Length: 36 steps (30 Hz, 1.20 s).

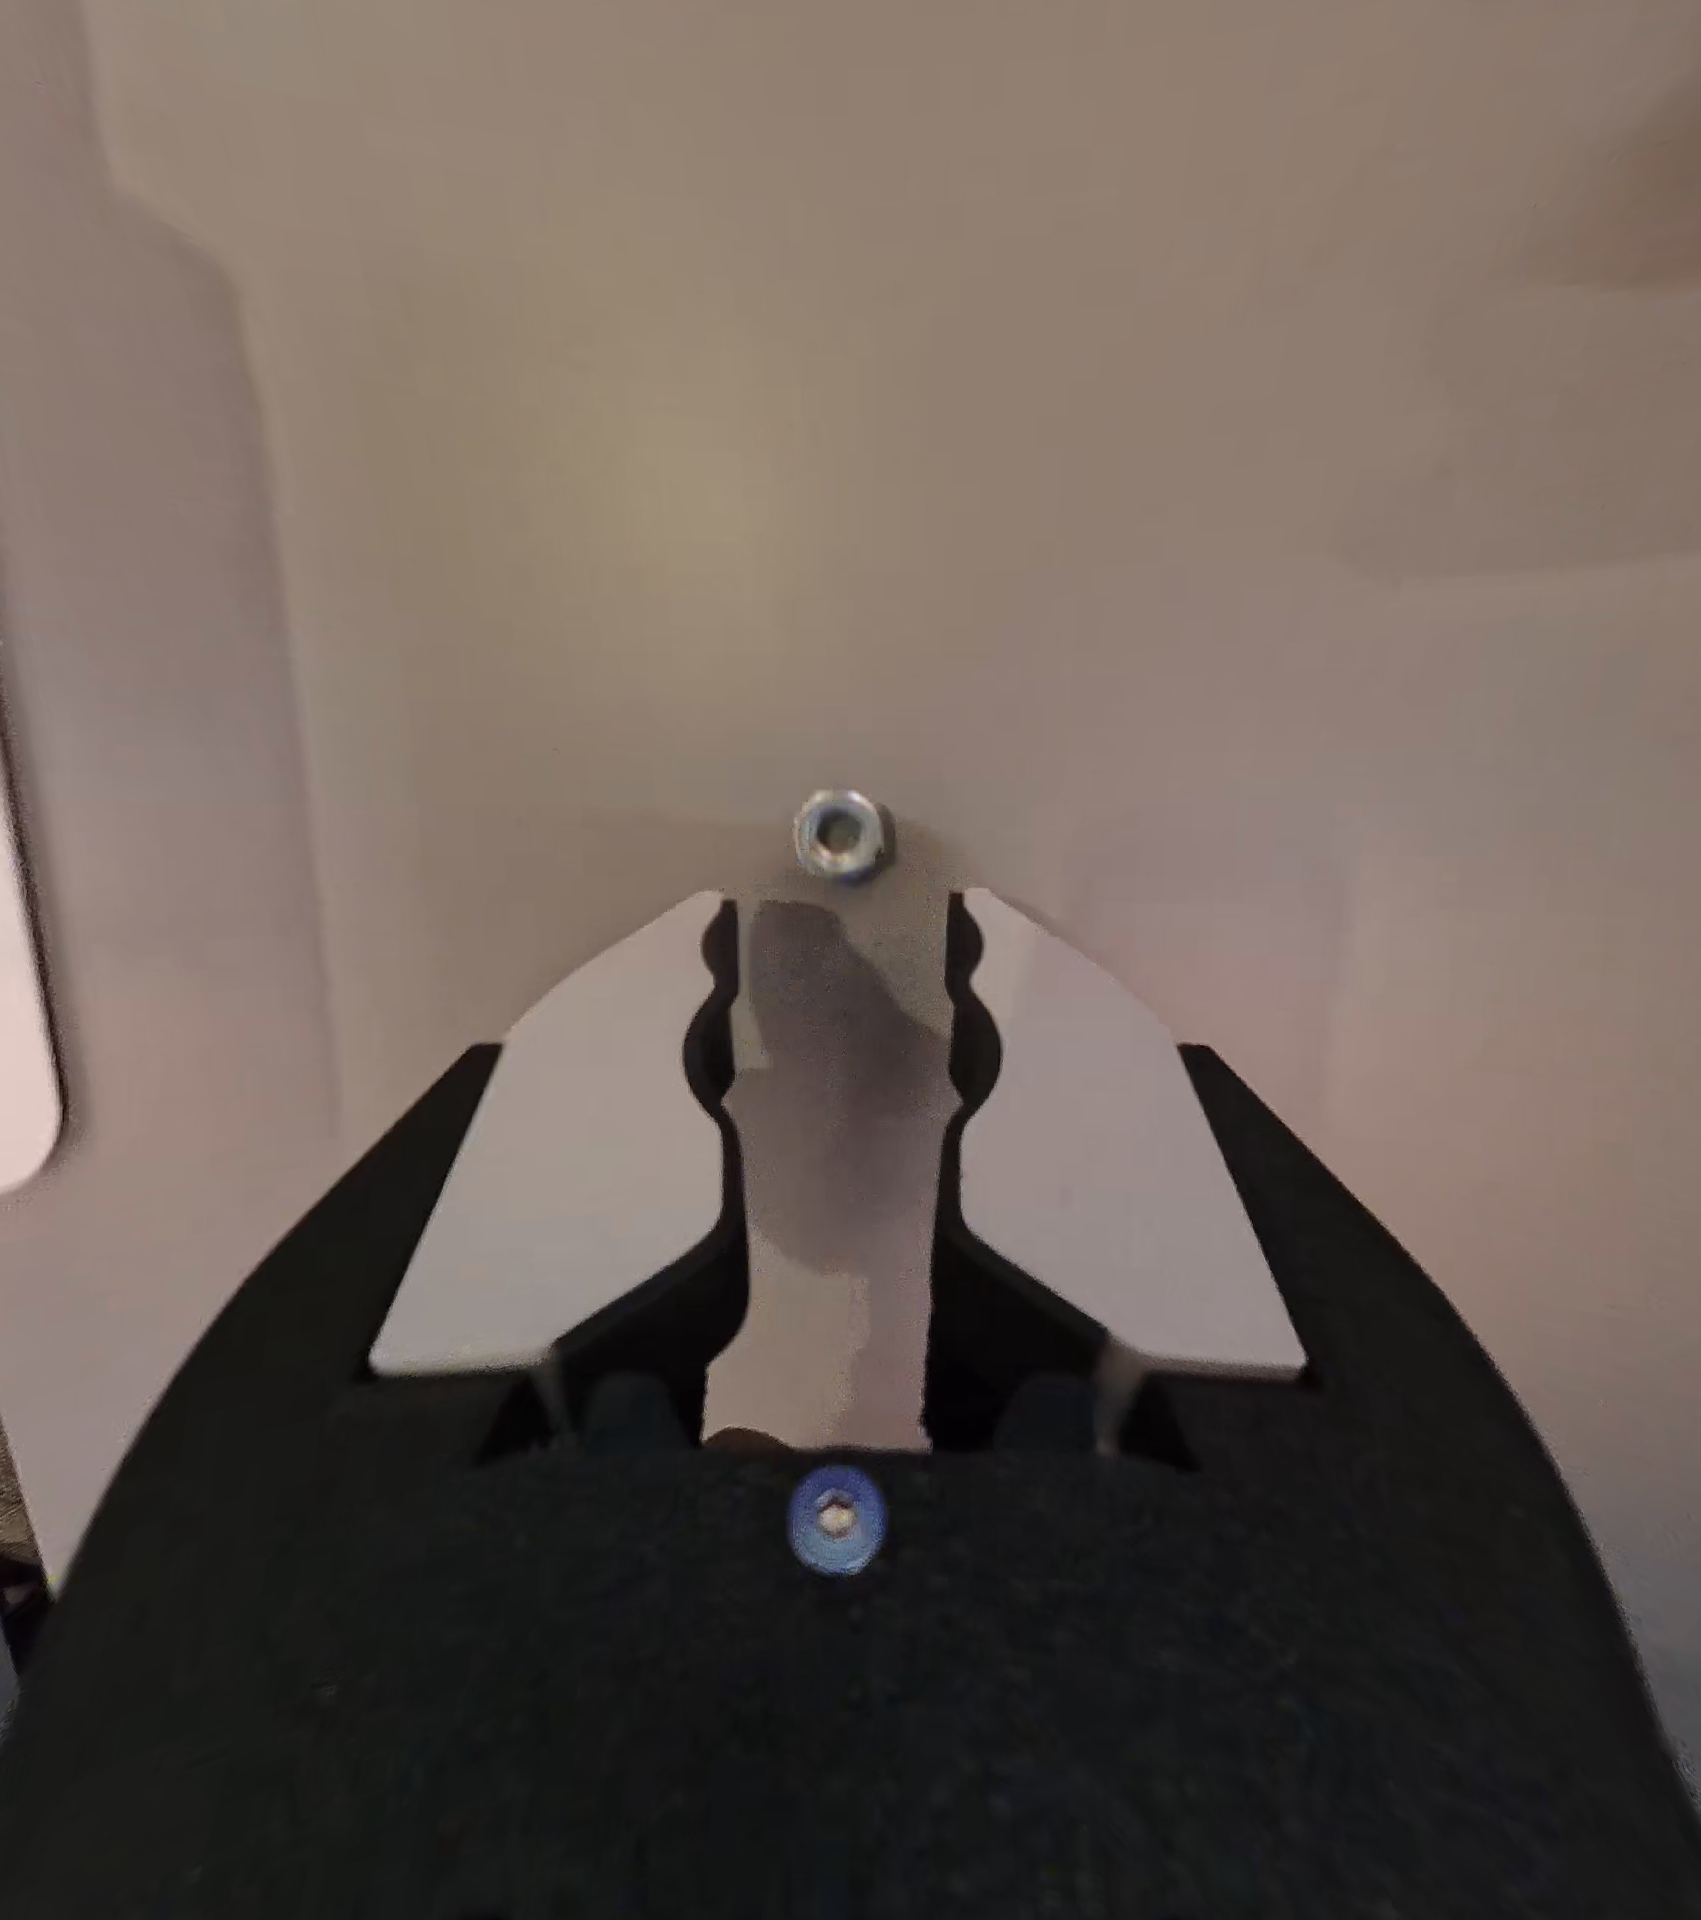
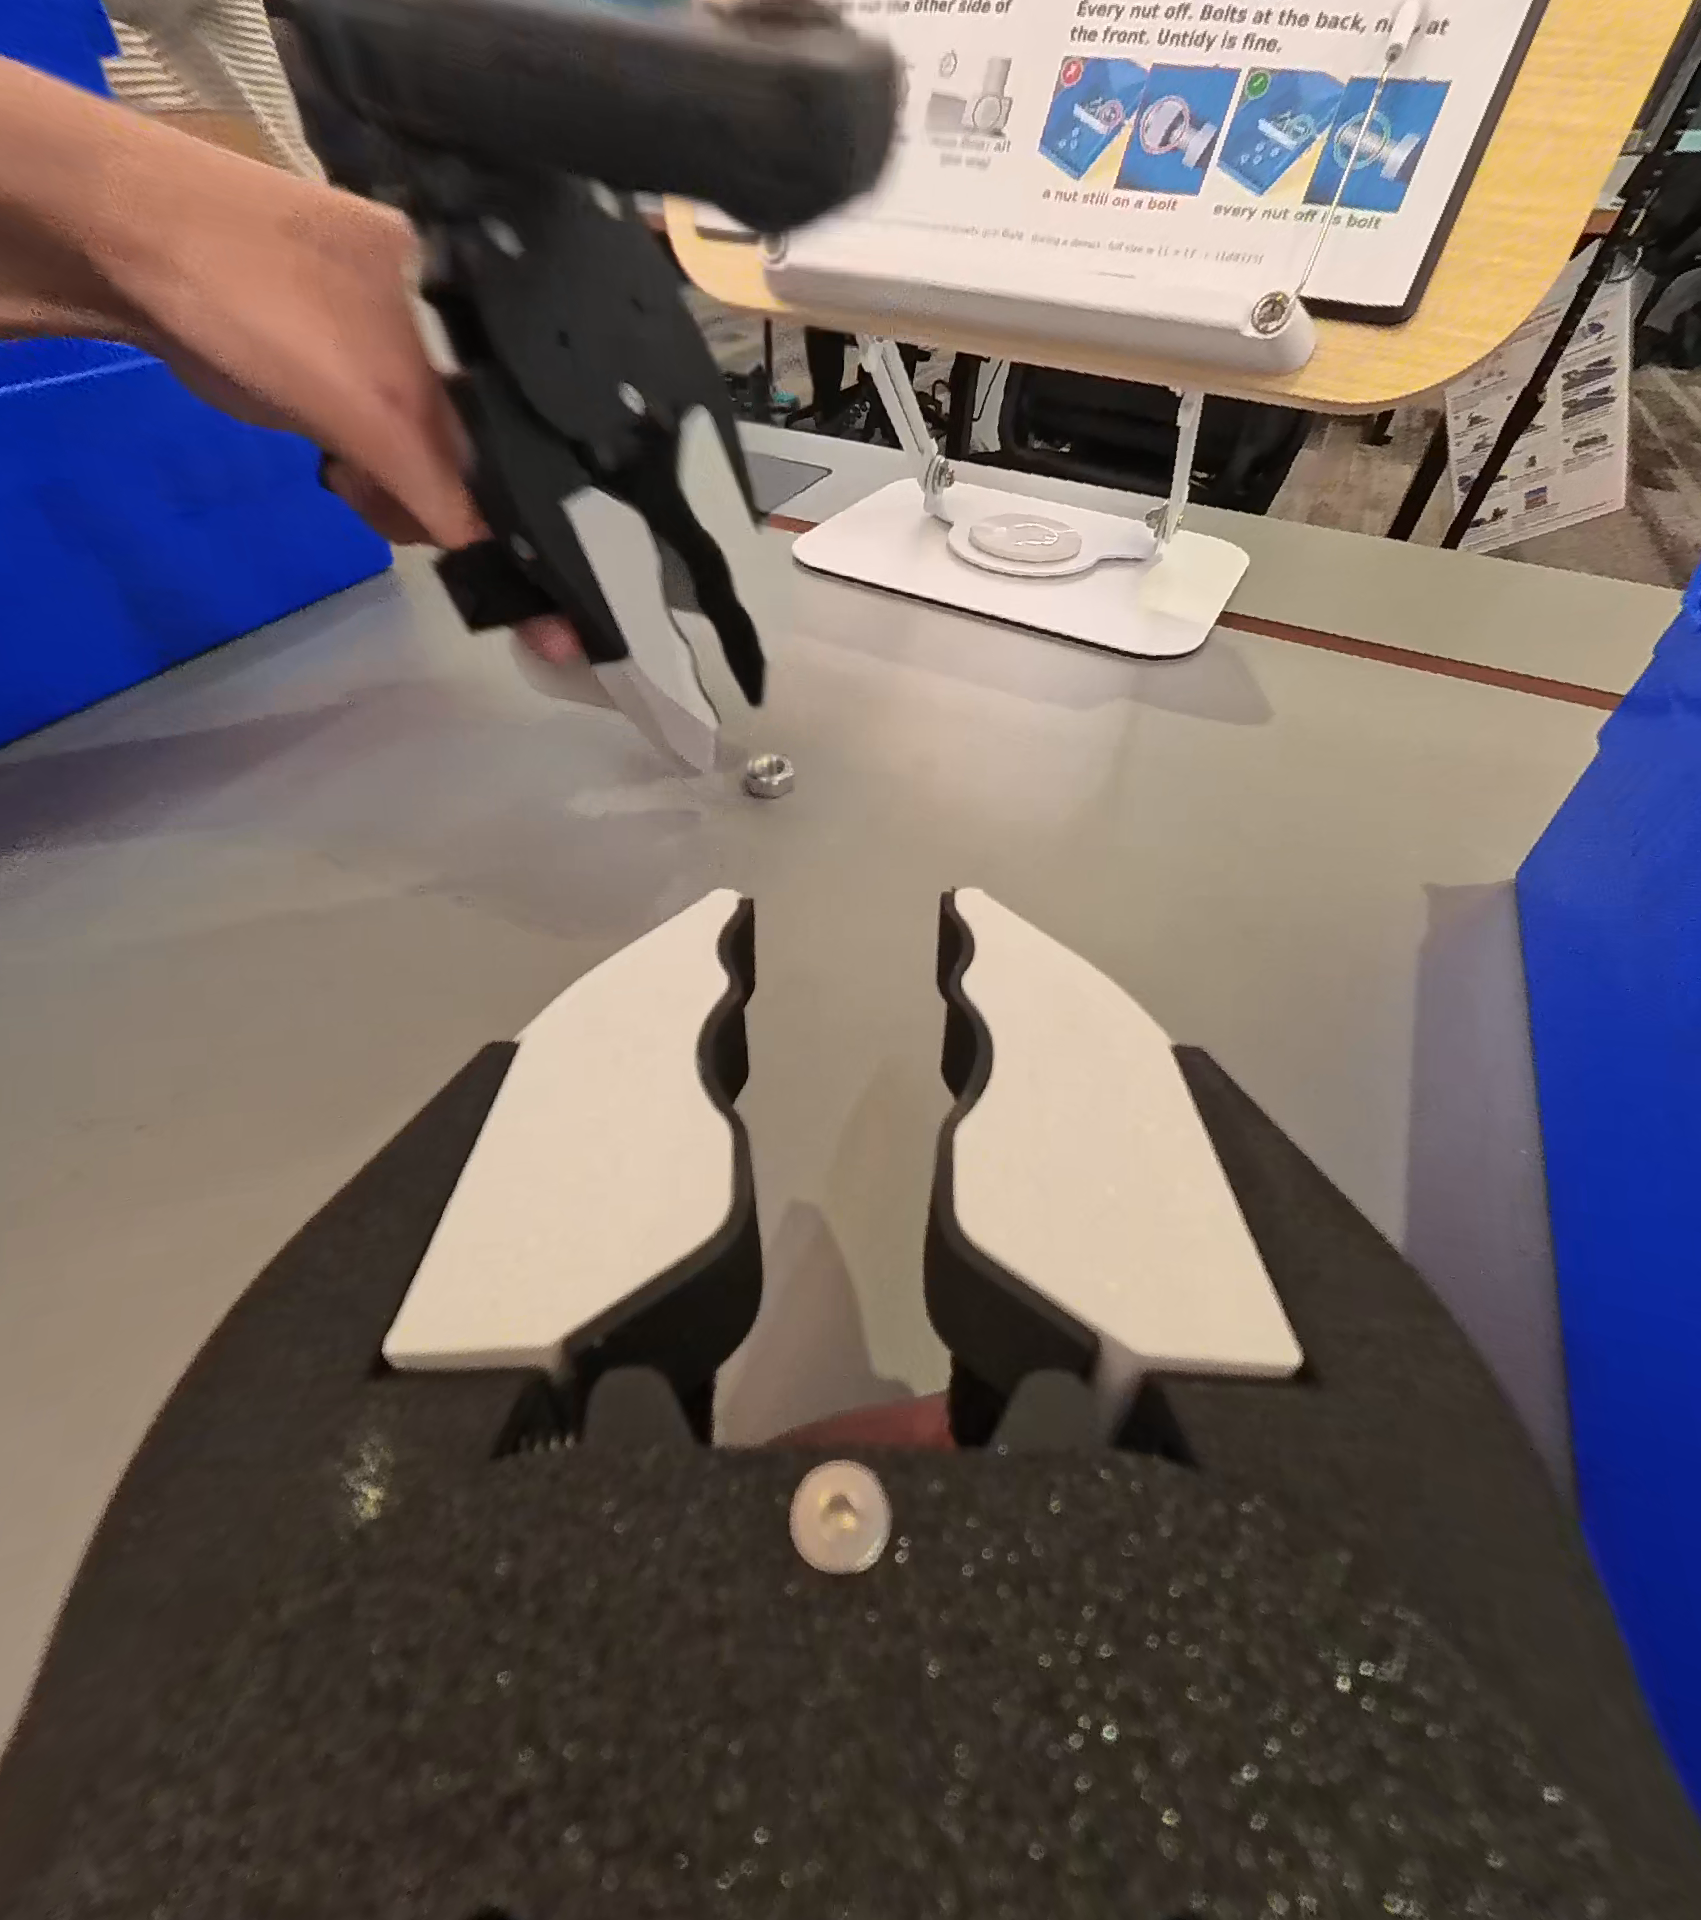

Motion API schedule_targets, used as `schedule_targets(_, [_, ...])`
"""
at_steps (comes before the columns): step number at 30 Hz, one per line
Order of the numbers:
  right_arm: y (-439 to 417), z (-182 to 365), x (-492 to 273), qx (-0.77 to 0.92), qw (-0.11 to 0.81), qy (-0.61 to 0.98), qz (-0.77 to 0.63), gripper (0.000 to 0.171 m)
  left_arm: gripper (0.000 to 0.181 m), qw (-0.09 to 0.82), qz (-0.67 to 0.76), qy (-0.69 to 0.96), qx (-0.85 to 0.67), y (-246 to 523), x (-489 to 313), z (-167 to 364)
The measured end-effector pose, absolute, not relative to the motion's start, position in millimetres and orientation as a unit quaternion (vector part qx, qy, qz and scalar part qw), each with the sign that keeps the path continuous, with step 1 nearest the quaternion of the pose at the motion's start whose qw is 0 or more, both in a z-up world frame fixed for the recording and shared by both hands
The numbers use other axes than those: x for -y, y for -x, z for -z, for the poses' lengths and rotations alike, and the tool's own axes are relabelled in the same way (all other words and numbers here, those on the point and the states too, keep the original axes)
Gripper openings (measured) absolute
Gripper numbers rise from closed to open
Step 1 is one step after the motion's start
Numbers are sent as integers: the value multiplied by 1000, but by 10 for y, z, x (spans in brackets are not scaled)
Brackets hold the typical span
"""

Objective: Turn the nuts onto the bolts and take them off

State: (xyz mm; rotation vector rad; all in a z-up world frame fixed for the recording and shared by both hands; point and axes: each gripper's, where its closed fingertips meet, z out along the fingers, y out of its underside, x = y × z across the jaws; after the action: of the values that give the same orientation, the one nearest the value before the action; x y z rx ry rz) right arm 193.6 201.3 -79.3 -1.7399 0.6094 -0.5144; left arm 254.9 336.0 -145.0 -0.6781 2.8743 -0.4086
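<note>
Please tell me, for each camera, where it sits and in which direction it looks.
Left wrist view: on the left gripper, facing steeply down at the grey table and a nut; only its own fingers show.
Right wrist view: on the right gripper, facing forward over the table; the left gripper and a hand show.
Shared: the nut, table, left gripper.
</note>
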Motion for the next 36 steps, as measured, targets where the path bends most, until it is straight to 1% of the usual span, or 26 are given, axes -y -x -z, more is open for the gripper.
schedule_targets(2, [-1936,790,-2011,-261,578,742,218,33,38,112,194,254,-941,-2386,-3366,1181])
schedule_targets(4, [-1935,788,-2010,-261,579,742,216,33,36,176,261,303,-899,-2183,-3413,804])
schedule_targets(7, [-1933,795,-2015,-260,578,744,214,33,35,279,397,401,-777,-1717,-3510,222])
schedule_targets(9, [-1932,802,-2022,-259,576,746,213,33,35,327,462,454,-688,-1313,-3604,64])
schedule_targets(10, [-1932,808,-2027,-258,574,747,213,33,35,358,479,473,-648,-1117,-3664,57])
schedule_targets(12, [-1930,822,-2039,-256,570,751,213,33,35,417,461,516,-589,-775,-3840,221])
schedule_targets(16, [-1928,836,-2053,-253,564,756,216,32,39,482,406,598,-495,-235,-4147,646])
schedule_targets(17, [-1930,839,-2053,-253,563,756,217,32,39,491,402,613,-471,-132,-4208,688])
schedule_targets(20, [-1936,847,-2062,-253,560,758,218,32,36,535,397,613,-425,67,-4331,561])
schedule_targets(27, [-1942,847,-2061,-254,559,758,219,31,37,475,414,633,-451,19,-4359,668])
schedule_targets(28, [-1943,847,-2060,-255,559,758,219,31,37,473,406,628,-466,7,-4398,621])
schedule_targets(31, [-1945,848,-2058,-256,559,758,219,31,35,496,342,597,-530,-101,-4742,237])
schedule_targets(33, [-1943,853,-2064,-254,558,760,218,30,38,454,295,587,-602,-296,-5003,84])
schedule_targets(36, [-1941,857,-2067,-254,558,760,214,30,37,369,239,587,-679,-710,-5451,64])
